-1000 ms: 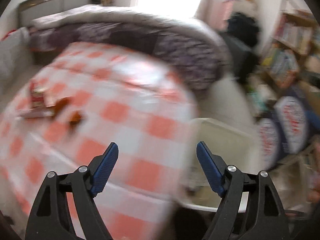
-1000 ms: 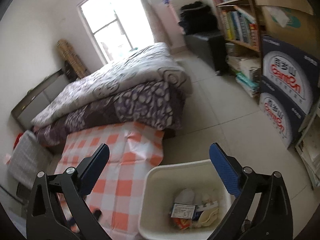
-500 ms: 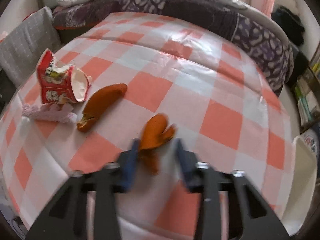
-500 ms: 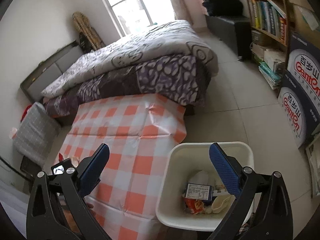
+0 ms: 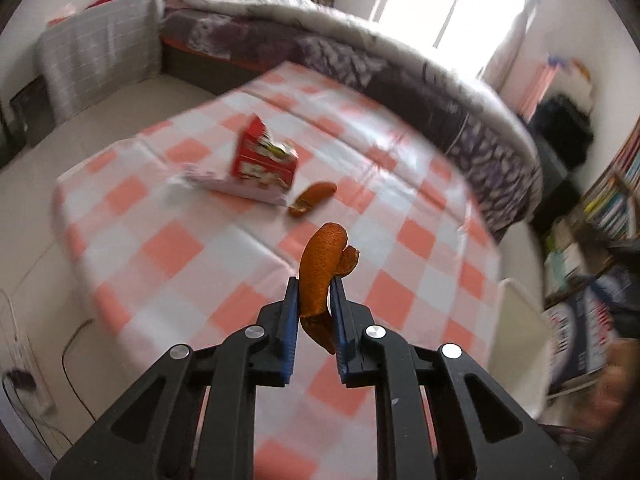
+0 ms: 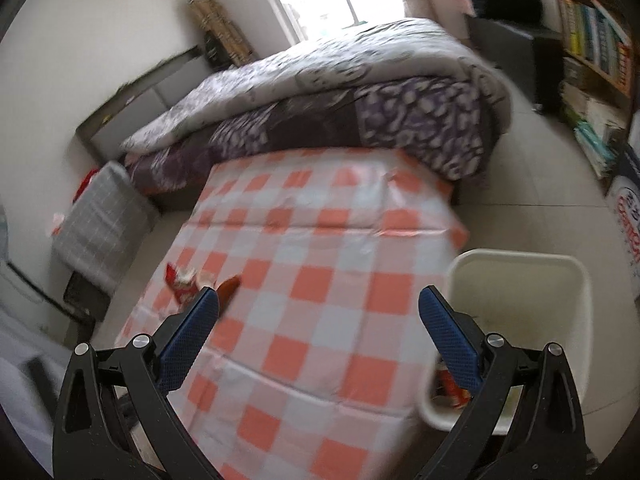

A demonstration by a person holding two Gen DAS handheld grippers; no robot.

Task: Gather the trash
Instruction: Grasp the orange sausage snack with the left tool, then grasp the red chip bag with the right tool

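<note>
My left gripper (image 5: 314, 312) has its blue fingers (image 5: 291, 320) clamped on a curled strip of orange peel (image 5: 320, 276) — the peel stands up between them, lifted clear of the counter (image 5: 168, 248) with its orange-and-white checked cloth. Farther back on that cloth lie a crushed red paper carton (image 5: 264, 160) on a flat pale wrapper (image 5: 236, 188), and just beside them a second piece of orange peel (image 5: 312, 198). My right gripper (image 6: 318, 320) hangs above the near half of the counter with its fingers (image 6: 448, 336) spread wide, nothing between them. The cream plastic trash bin (image 6: 576, 304) stands on the floor against the counter's right edge — some wrappers show at its bottom.
</note>
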